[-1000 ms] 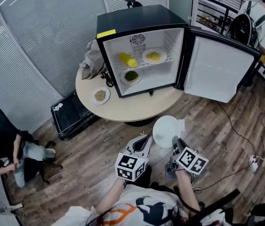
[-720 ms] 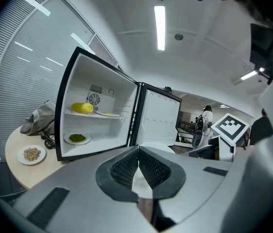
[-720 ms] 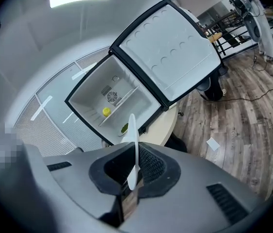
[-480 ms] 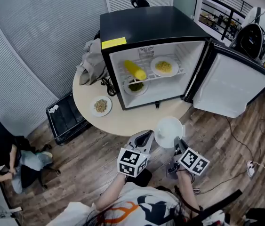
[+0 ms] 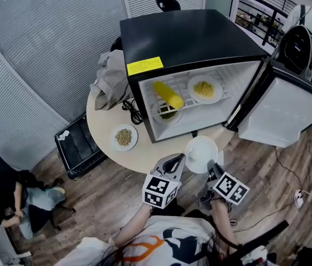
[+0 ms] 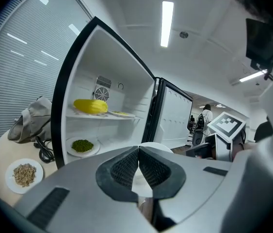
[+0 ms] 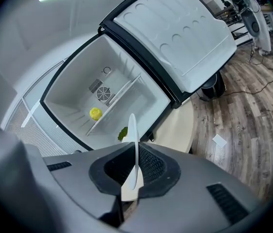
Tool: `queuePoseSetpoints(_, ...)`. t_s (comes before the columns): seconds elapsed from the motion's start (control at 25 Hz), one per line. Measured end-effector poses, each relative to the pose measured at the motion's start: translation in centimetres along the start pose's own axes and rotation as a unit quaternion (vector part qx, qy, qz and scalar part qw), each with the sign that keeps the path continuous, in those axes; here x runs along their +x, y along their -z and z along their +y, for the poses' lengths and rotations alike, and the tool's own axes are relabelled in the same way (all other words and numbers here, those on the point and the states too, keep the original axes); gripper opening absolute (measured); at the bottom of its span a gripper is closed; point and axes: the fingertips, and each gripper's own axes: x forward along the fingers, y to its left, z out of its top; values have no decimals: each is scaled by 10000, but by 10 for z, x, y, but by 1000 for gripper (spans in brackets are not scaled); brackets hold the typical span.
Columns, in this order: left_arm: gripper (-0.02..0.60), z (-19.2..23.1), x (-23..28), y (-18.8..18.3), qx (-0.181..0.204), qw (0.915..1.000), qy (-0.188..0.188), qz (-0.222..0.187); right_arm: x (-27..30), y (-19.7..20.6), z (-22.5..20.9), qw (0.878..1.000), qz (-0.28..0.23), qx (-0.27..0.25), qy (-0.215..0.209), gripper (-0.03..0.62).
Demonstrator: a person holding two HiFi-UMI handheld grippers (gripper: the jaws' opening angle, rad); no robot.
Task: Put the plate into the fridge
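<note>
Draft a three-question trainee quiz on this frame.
1. True or false: the fridge has its door shut.
2. Which gripper holds the white plate? A) left B) right C) both
3. Fill in: the plate of grains sits on the ____, outside the fridge.
Key: 1 false, the door stands open. 2 B: the right gripper pinches its rim in its jaws; the left gripper is shut and empty. 3 table.

bright, even ceiling light [image 6: 167, 23]; gripper views bulge and darken at edges.
</note>
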Motion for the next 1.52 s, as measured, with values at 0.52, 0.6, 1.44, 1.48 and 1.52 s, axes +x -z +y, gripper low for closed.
queuePoseSetpoints(0.52, 11, 18, 33, -1, -59, 9999, 70, 142, 26, -23, -6, 9995, -4, 307, 24, 23)
queuePoseSetpoints(0.6, 11, 21, 40, -2, -64, 9999, 18, 141, 34, -30, -8, 9993, 27, 367, -6, 23)
queuePoseSetpoints(1.44, 11, 41, 96, -11, -311, 9969, -698, 201, 151, -107, -44, 9946, 362, 961, -111, 24)
queuePoseSetpoints(1.48, 11, 41, 96, -10, -314, 9966, -735, 220, 156, -107, -47, 9941, 385, 1012, -91, 23)
queuePoseSetpoints(1.52, 11, 42, 97, -10, -319, 9962, -769, 236, 161, -107, -49, 9937, 399, 1047, -72, 23)
